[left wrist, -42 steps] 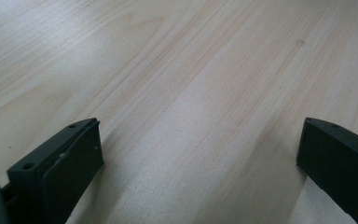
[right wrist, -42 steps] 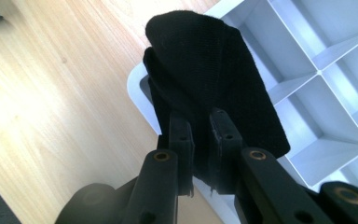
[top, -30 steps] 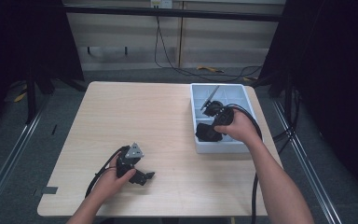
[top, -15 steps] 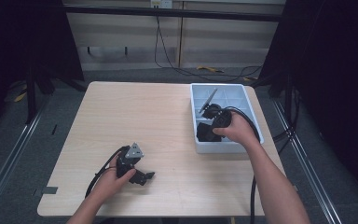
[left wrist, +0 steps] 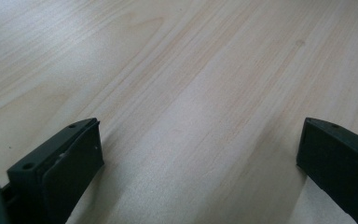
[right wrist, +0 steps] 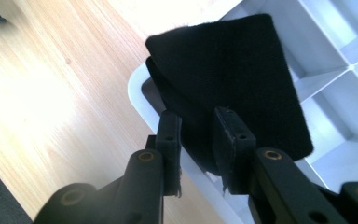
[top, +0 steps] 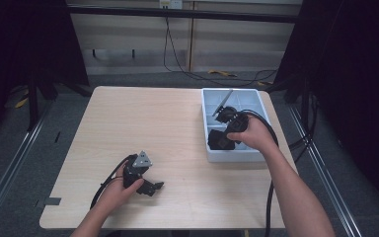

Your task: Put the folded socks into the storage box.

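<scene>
the right gripper (right wrist: 196, 133), jaws nearly closed on the near edge of the folded black cloth (right wrist: 233, 79) in the white divided tray (right wrist: 335, 42), is far nearer it than the left gripper (left wrist: 196, 154), resting wide open and empty on the table (left wrist: 177, 70).

Dim surroundings, glare on table (right wrist: 37, 102) (gripper views soft, blurred).

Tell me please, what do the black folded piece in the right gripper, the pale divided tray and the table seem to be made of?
The black folded piece looks like soft fabric, perhaps felt or knit: matte, fuzzy surface, faint ribbing. The pale divided tray seems to be moulded plastic: smooth, slightly glossy walls and rounded rim. The table looks like light wood or wood-pattern laminate: visible grain lines, satin sheen.
</scene>
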### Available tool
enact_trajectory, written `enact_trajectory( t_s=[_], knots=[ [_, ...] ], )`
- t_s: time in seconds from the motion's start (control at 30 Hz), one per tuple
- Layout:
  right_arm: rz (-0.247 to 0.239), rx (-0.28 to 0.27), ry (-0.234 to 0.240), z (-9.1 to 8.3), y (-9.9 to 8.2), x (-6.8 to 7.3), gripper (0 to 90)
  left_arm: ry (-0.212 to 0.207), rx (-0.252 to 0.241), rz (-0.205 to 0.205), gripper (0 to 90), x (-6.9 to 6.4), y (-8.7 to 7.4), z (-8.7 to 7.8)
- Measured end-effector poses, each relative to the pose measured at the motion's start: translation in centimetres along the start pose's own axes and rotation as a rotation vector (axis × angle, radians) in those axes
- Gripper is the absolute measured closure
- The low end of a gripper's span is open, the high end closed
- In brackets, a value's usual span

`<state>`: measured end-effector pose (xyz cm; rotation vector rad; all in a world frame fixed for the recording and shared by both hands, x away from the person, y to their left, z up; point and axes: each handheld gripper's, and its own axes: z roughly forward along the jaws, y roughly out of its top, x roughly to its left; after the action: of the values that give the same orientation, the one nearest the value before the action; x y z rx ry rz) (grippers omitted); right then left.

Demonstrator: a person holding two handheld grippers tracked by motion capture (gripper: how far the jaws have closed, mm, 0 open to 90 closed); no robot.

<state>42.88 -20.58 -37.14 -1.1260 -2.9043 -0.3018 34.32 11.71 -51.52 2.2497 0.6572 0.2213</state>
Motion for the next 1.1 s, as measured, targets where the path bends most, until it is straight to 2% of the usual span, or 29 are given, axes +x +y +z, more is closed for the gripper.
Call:
enact_trajectory(
  t_s=[0.13,0.27,0.37,0.4,0.5,0.73,0.83,0.93,0.97,1.1],
  knots=[
    [0.006,-0.020,0.004,-0.8,0.0,0.0,67.7,0.000,0.000,0.000,0.0,0.0,0.0,0.0],
    [0.010,-0.014,-0.008,-1.6,0.1,-0.2,64.5,-0.002,0.002,0.000,0.0,0.0,0.0,0.0],
    [0.020,-0.022,-0.006,-2.0,0.2,-0.3,64.6,-0.001,0.002,0.001,0.0,0.0,0.0,0.0],
    [0.030,-0.027,-0.020,-2.2,0.2,-0.5,65.3,-0.002,0.003,0.001,0.0,0.0,0.0,0.0],
    [0.036,-0.030,-0.012,-2.4,0.4,-0.7,65.7,-0.002,0.002,0.000,0.0,0.0,0.0,0.0],
    [0.059,-0.043,-0.019,-2.8,1.1,-1.1,79.1,-0.004,0.002,0.000,0.0,0.0,0.0,0.0],
    [0.047,-0.007,-0.036,-1.9,1.3,-1.3,83.8,-0.002,0.002,0.000,0.0,0.0,0.0,0.0],
    [0.053,-0.012,-0.025,-1.5,1.3,-1.4,87.0,-0.002,0.002,0.000,0.0,0.0,0.0,0.0],
    [0.062,0.002,-0.037,-1.1,1.4,-1.4,90.0,-0.002,0.002,0.000,0.0,0.0,0.0,0.0],
    [0.064,0.002,-0.030,-0.6,1.5,-1.6,90.0,-0.004,0.002,0.000,0.0,0.0,0.0,0.0]
  ],
)
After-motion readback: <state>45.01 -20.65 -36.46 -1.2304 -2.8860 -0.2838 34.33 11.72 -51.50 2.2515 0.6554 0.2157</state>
